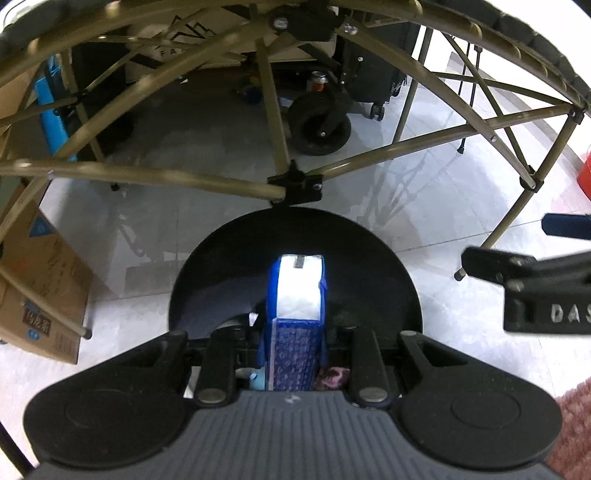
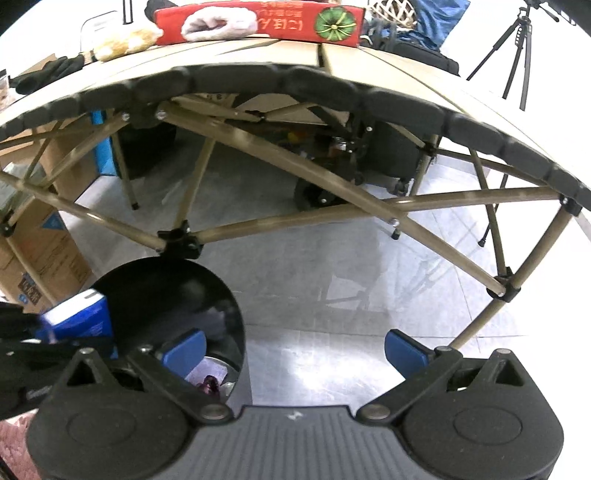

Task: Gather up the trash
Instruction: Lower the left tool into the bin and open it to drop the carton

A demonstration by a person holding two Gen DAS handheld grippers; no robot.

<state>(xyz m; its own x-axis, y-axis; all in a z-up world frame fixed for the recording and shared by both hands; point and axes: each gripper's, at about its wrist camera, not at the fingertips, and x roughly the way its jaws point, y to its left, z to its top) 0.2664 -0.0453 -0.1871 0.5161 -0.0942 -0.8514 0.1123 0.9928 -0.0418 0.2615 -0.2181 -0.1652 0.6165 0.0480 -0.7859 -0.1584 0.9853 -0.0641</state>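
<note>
My left gripper (image 1: 293, 332) is shut on a blue and white tissue pack (image 1: 297, 295), holding it over the round black trash bin (image 1: 221, 266) on the floor. Some scraps lie at the bin's bottom. From the right wrist view the same pack (image 2: 79, 317) shows at the left, above the bin (image 2: 166, 288), with the left gripper (image 2: 22, 343) dark and partly cut off by the frame. My right gripper (image 2: 295, 345) stands open with nothing between its blue pads (image 2: 404, 349), over bare floor to the right of the bin.
A folding table (image 2: 295, 83) with tan crossed legs (image 1: 273, 110) stands just beyond the bin. On it lie a red box (image 2: 258, 22) and a pale cloth. Cardboard boxes (image 1: 40, 280) sit left, a wheeled cart (image 1: 319, 125) behind, a tripod (image 2: 513, 48) far right.
</note>
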